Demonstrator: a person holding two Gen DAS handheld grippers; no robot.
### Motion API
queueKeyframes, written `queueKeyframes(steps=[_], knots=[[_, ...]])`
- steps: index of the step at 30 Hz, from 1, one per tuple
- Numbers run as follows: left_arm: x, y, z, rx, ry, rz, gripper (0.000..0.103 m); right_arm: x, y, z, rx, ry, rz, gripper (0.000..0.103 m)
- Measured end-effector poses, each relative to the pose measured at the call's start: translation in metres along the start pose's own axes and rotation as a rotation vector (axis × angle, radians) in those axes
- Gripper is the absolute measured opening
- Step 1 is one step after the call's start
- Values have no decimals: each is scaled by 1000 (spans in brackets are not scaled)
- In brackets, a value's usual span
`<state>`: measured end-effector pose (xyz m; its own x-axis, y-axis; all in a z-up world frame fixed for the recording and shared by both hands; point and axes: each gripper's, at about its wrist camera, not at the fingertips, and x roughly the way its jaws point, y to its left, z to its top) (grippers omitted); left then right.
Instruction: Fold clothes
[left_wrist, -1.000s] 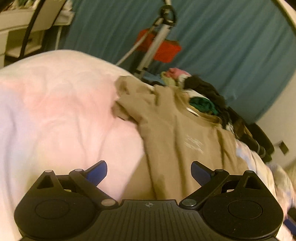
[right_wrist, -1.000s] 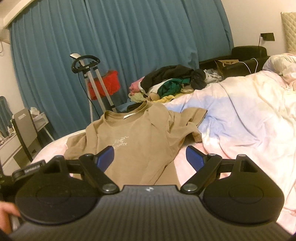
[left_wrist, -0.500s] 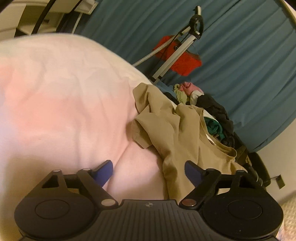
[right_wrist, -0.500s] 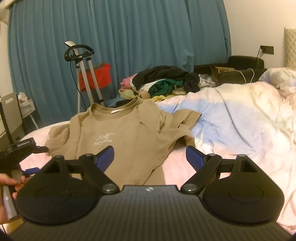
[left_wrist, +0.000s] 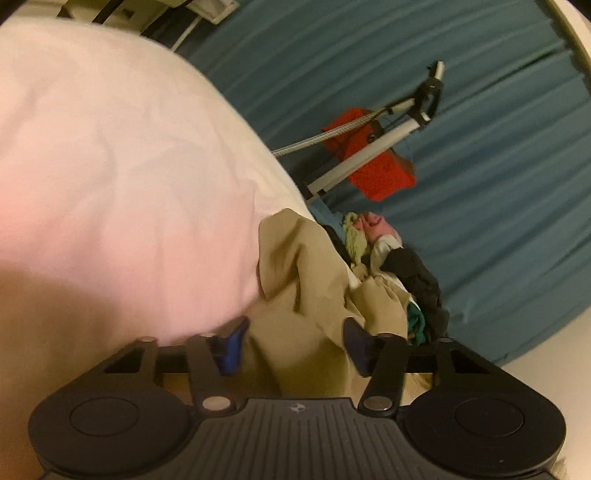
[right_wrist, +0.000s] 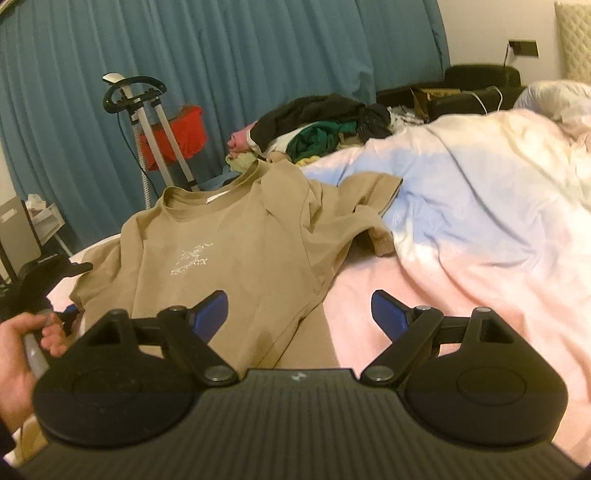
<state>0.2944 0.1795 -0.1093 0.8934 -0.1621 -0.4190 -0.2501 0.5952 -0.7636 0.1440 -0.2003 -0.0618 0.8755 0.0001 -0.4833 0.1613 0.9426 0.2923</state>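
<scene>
Tan T-shirt (right_wrist: 236, 251): matt woven or knit cloth, creased, with a pale print ahead of the right gripper (right_wrist: 299, 314). Gripper bodies: matt black plastic, ribbed deck, blue finger pads (right_wrist: 212, 314), apparently rubbery. Duvet (right_wrist: 480, 221) right of the tool: soft, wrinkled cloth. Curtain (right_wrist: 258, 74) beyond: matt pleated fabric. Steamer pole (right_wrist: 162, 147): smooth bright metal.

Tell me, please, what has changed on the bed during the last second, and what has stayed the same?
The left gripper has come down low to the near edge of the tan T-shirt, and its jaws now stand around the cloth, a little narrower than before but not closed. The right gripper has moved slightly closer and remains open and empty. The shirt lies spread on the pink blanket as before.
</scene>
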Motion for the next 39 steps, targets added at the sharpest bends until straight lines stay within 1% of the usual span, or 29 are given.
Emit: queueKeyframes(steps=[1,2,3,4,5,7,11,12,13,14,15,16,18,19,21,23,24,27,30,34,39], knots=[[5,-1,3,-3,0,10,34,2,-1,0,6,5,1,86],[10,-3,7,0,-5,22,26,5,-1,0,11,9,0,86],[14,-5,12,4,-8,35,14,7,-2,0,12,11,-3,86],[18,-7,20,23,-4,48,9,10,-2,0,13,13,-7,86],[23,-14,29,62,-6,68,8,12,-3,0,14,14,-13,86],[24,-37,49,185,-68,102,7,16,-4,0,17,14,-21,86],[27,-77,90,364,-269,304,8,23,-7,2,12,9,-39,86],[34,-79,96,402,-277,369,12,24,-7,2,9,7,-40,86],[41,-77,101,407,-262,401,21,26,-7,3,4,5,-42,86],[47,-71,105,382,-225,399,27,26,-6,3,-2,3,-43,86],[52,-63,108,355,-165,380,37,27,-5,3,-10,0,-46,86],[53,-58,106,351,-132,383,44,28,-3,3,-18,-3,-46,86],[47,-51,100,352,-76,386,55,29,0,2,-32,-7,-41,86],[42,-49,96,357,-53,387,57,29,2,2,-40,-9,-38,86],[31,-45,87,368,-7,388,59,28,6,2,-56,-13,-32,86],[8,-47,75,419,46,384,62,25,9,3,-70,-25,-27,86],[-6,-49,66,449,67,378,66,23,10,3,-78,-33,-26,86],[-65,-51,35,503,104,348,70,13,14,4,-104,-59,-29,86],[-121,-54,3,510,147,330,72,0,15,6,-124,-81,-30,86],[-189,-45,-39,500,254,320,73,-22,14,8,-127,-100,-36,86],[-245,-36,-83,484,390,294,72,-46,12,2,-127,-86,-55,86]])
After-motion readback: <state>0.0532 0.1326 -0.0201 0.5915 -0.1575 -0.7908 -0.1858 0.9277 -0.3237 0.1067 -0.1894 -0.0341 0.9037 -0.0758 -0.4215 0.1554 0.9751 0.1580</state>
